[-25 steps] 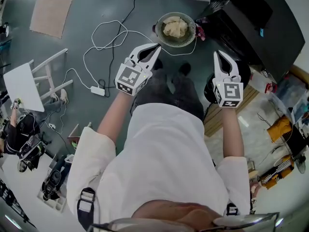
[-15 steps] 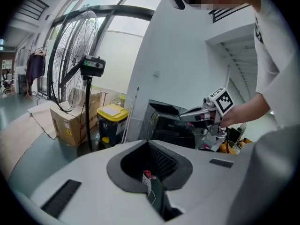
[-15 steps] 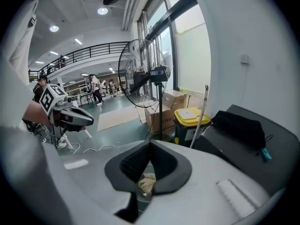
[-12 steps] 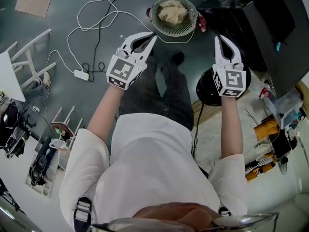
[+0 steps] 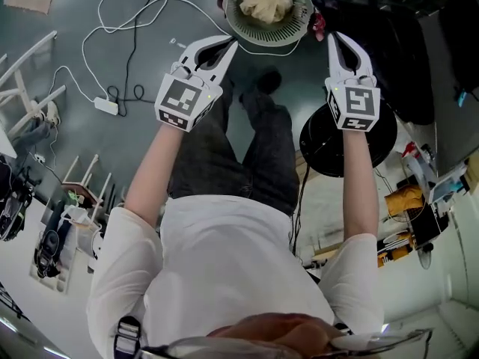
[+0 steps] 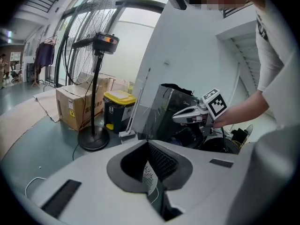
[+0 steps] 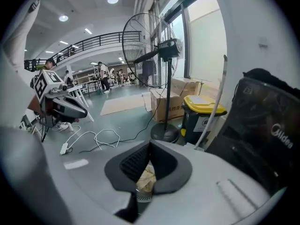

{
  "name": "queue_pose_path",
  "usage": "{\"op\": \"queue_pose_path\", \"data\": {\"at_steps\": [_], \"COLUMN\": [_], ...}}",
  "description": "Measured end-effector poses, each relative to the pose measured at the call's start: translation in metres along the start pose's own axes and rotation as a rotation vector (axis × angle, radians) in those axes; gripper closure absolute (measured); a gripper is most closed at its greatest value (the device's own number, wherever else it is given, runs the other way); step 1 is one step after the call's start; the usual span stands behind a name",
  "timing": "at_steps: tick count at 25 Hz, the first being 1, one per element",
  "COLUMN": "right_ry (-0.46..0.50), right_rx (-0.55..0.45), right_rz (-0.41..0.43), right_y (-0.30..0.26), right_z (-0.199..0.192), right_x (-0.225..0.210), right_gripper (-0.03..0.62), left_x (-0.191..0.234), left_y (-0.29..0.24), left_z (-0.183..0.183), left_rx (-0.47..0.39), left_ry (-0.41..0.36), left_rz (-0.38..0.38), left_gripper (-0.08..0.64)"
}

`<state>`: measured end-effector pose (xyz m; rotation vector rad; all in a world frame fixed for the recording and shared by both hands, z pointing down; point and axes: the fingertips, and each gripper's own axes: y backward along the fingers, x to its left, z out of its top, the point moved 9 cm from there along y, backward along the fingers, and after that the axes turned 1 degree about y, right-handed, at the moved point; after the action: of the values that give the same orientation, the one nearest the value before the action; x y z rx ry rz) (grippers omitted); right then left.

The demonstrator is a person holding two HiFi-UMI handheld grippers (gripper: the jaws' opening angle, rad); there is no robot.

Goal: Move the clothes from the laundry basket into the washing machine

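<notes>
Progress: finds cream crumpled clothes point(image 5: 263, 2) heaped in round pale-green perforated laundry basket point(image 5: 243, 30) | left claw point(image 5: 230, 45), right claw point(image 5: 334, 37): pinched shut, empty | dark washing machine point(image 7: 267, 130): drum unseen

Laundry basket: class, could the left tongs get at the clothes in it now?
Probably yes: the clothes lie uncovered in the laundry basket, ahead of the left tongs with nothing between. The tongs are shut and must open first.

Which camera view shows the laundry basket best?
The head view: the basket is seen whole from above, round, with beige clothes inside. The right gripper view shows only a slice of it and the clothes through a narrow gap. The left gripper view shows just a pale ribbed sliver, perhaps its rim.
</notes>
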<state>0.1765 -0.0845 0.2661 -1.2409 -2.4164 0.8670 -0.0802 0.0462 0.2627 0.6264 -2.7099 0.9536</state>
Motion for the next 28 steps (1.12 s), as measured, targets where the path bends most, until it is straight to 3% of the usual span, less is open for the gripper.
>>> {"op": "queue_pose_path", "data": {"at_steps": [10, 17, 22, 28], "right_ry": [0.059, 0.170, 0.245, 0.359], "right_rx": [0.030, 0.038, 0.057, 0.072], "right_rz": [0.058, 0.103, 0.149, 0.221], "right_y": [-0.076, -0.125, -0.165, -0.228], "right_z": [-0.064, -0.100, -0.127, -0.175], "right_x": [0.005, 0.007, 0.001, 0.001], "right_gripper": [0.581, 0.580, 0.554, 0.515], "left_x": [0.049, 0.075, 0.099, 0.140], "left_y": [-0.044, -0.079, -0.111, -0.151], "left_z": [-0.072, -0.111, -0.128, -0.146], "left_rx": [0.010, 0.004, 0.017, 0.017], "left_ry": [0.008, -0.021, -0.090, -0.248], "left_rz": [0.038, 0.039, 0.002, -0.036], "left_gripper": [0.554, 0.554, 0.554, 0.554]}}
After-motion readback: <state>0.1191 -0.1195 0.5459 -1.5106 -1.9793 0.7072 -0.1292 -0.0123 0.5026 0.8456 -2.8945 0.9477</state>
